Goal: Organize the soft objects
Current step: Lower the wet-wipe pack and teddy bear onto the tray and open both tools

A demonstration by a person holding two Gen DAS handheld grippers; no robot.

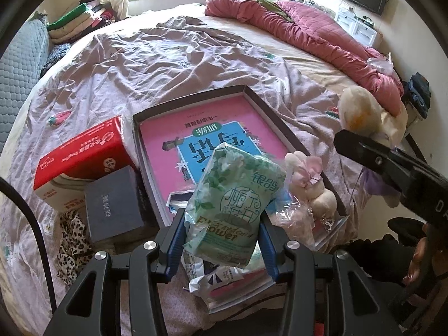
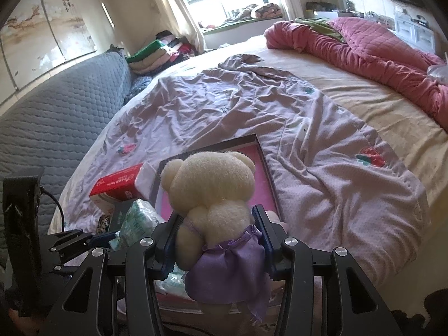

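Bed (image 2: pixel 322 168), teddy bear (image 2: pixel 212 190) upright (head up)

left claw (image 1: pixel 221 240): clamped, angled steeply down | right claw (image 2: pixel 221 240): clamped, tilted down

Right gripper (image 2: pixel 219 232) clamped on cream plush teddy bear in purple satin dress (image 2: pixel 215 193). Dark-framed shallow box with pink lining (image 2: pixel 259 151) directly ahead; red cardboard carton (image 2: pixel 117 183) front-left.
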